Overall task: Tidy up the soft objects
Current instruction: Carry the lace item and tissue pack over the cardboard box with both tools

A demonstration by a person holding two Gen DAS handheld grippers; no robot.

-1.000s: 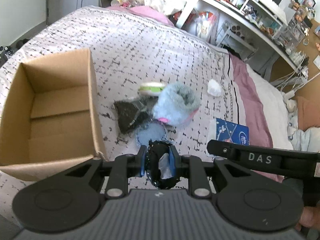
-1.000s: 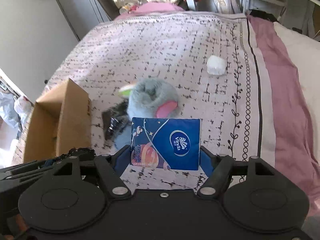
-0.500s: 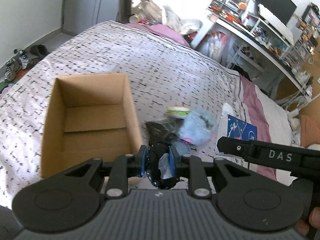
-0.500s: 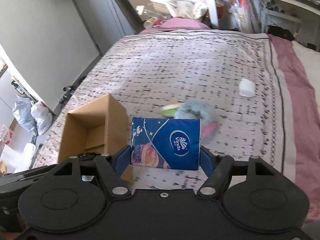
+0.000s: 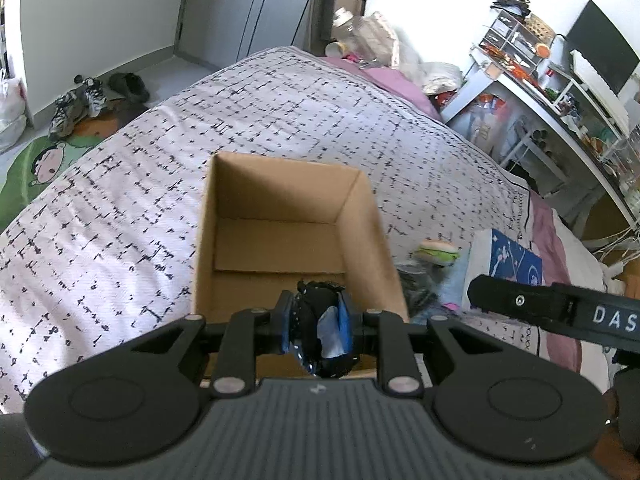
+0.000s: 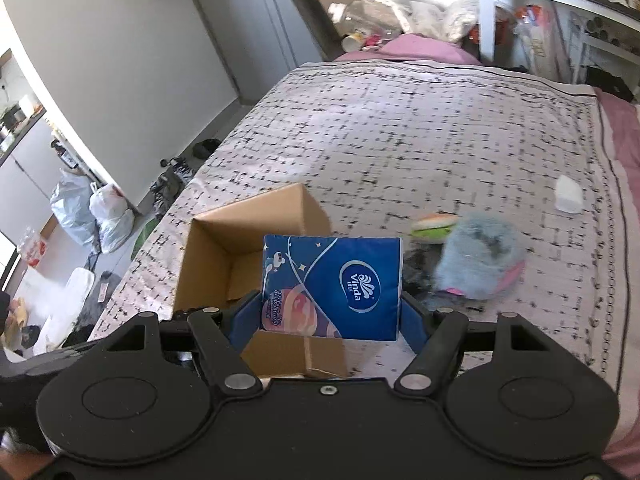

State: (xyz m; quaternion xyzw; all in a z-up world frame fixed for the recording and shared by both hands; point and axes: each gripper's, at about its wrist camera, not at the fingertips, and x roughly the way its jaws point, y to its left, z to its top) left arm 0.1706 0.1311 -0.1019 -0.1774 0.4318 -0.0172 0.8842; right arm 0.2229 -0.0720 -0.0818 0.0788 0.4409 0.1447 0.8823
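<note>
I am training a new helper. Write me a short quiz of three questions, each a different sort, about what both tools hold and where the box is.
1. True or false: the right tool is shut on the blue tissue pack.
2. Multiple choice: what the left tool grips is A) a white lump, B) a dark crumpled item, C) the burger toy.
3. Fill in: the cardboard box stands on the ____ and appears ____ inside.

Key: 1 true. 2 B. 3 bed; empty.
</note>
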